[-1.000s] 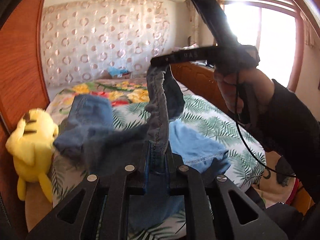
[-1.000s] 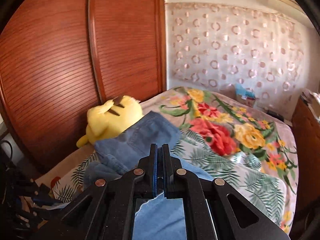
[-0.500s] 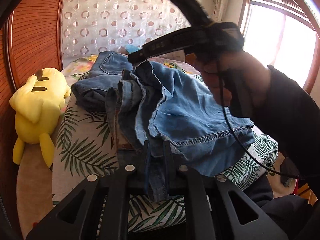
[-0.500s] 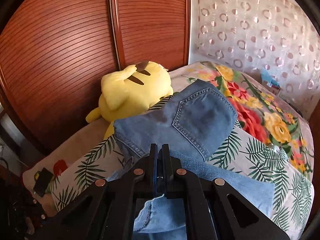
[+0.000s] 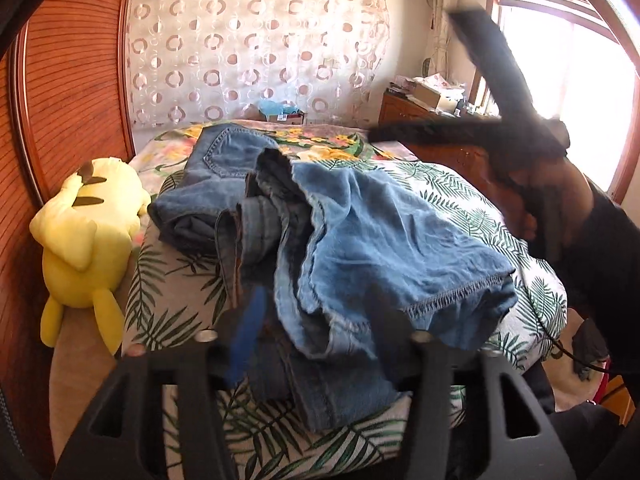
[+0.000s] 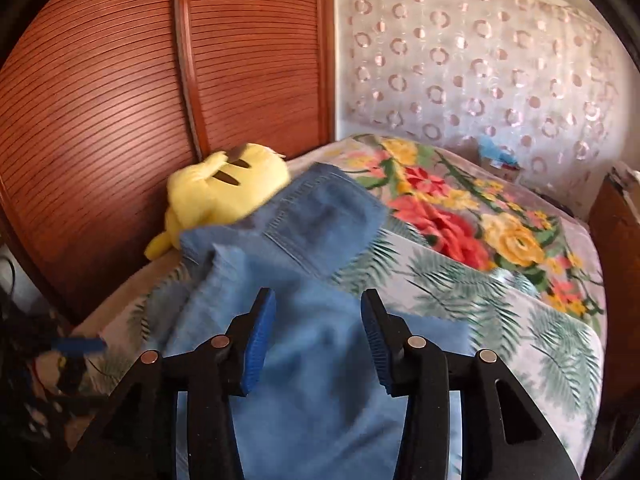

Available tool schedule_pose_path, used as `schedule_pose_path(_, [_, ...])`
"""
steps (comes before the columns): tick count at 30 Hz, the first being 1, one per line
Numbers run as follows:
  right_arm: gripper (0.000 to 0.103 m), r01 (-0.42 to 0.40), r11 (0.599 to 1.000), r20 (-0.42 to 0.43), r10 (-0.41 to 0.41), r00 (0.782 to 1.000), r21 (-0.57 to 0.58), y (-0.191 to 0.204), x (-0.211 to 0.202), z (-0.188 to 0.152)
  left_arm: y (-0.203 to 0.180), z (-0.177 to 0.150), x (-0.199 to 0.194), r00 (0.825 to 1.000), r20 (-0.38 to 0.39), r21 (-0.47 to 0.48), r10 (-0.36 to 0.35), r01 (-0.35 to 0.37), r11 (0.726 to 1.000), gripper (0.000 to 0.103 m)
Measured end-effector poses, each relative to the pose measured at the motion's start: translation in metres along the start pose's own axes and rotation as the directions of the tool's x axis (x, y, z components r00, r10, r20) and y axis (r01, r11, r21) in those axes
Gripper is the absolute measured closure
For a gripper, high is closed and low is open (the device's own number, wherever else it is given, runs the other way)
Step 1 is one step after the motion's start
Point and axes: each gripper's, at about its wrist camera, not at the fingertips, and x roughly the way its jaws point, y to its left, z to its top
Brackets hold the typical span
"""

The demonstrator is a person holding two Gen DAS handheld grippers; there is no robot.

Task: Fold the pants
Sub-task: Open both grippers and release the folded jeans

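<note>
The left gripper (image 5: 316,320) and the right gripper (image 6: 318,336) are seen with jaws apart, just opened, nothing pinched between the pads. The jeans (image 5: 360,240) lie released in a rumpled heap near the bed's (image 5: 500,200) front edge. A yellow plush toy (image 5: 86,240) rests at its left edge.

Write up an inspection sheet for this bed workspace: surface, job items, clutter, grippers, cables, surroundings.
Surface: bed cover, leaf and flower print.
Job's things: jeans lying bunched in a heap, not neatly folded.
Clutter: yellow plush toy at the bed's edge.
Grippers: left gripper and right gripper open, jaws just opened, nothing pinched.
Cables: black cable below the person's sleeve.
Surroundings: wooden slatted doors, ring-patterned curtain, bright window.
</note>
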Motion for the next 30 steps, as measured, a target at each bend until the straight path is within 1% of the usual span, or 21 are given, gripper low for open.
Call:
schedule_pose_path(1, [0.053,0.018,1.0,-0.006,-0.018,1.0,0.01,-0.008,-0.005,-0.009,-0.002,0.002,0.002,1.0,0.0,0.001,-0.004,0.004,1.0,0.032])
schedule_pose_path(2, [0.052,0.035,0.999,-0.015,-0.034,0.999,0.024,-0.017,-0.01,-0.019,-0.004,0.005,0.004,1.0,0.003,0.005,-0.006,0.006,1.0,0.022])
schedule_pose_path(3, [0.051,0.046,0.998,-0.027,-0.045,0.999,0.039,-0.023,-0.014,-0.028,-0.006,0.007,0.007,1.0,0.007,0.009,-0.006,0.006,1.0,0.021])
schedule_pose_path(7, [0.051,0.094,0.992,-0.083,-0.087,0.993,0.086,-0.046,-0.023,-0.062,-0.017,0.014,0.02,1.0,-0.002,0.023,-0.005,0.005,1.0,0.021])
schedule_pose_path(12, [0.05,0.099,0.985,-0.133,-0.08,0.988,0.143,-0.062,-0.022,-0.09,-0.029,0.019,0.032,1.0,-0.013,0.038,-0.009,0.01,0.999,0.021])
schedule_pose_path(16, [0.05,0.093,0.981,-0.17,-0.064,0.983,0.168,-0.07,-0.009,-0.096,-0.034,0.02,0.039,1.0,-0.025,0.045,-0.01,0.011,0.999,0.021])
schedule_pose_path(19, [0.05,0.074,0.976,-0.185,-0.036,0.982,0.203,-0.082,0.007,-0.099,-0.037,0.022,0.043,0.999,-0.03,0.048,-0.012,0.013,0.999,0.021])
schedule_pose_path(25, [0.05,0.032,0.974,-0.167,0.007,0.986,0.226,-0.086,0.016,-0.103,-0.043,0.024,0.048,0.999,-0.038,0.063,-0.003,0.005,0.998,0.021])
schedule_pose_path(30, [0.05,0.007,0.971,-0.167,0.034,0.985,0.238,-0.089,0.036,-0.11,-0.048,0.025,0.049,0.999,-0.039,0.074,0.003,0.0,0.997,0.021])
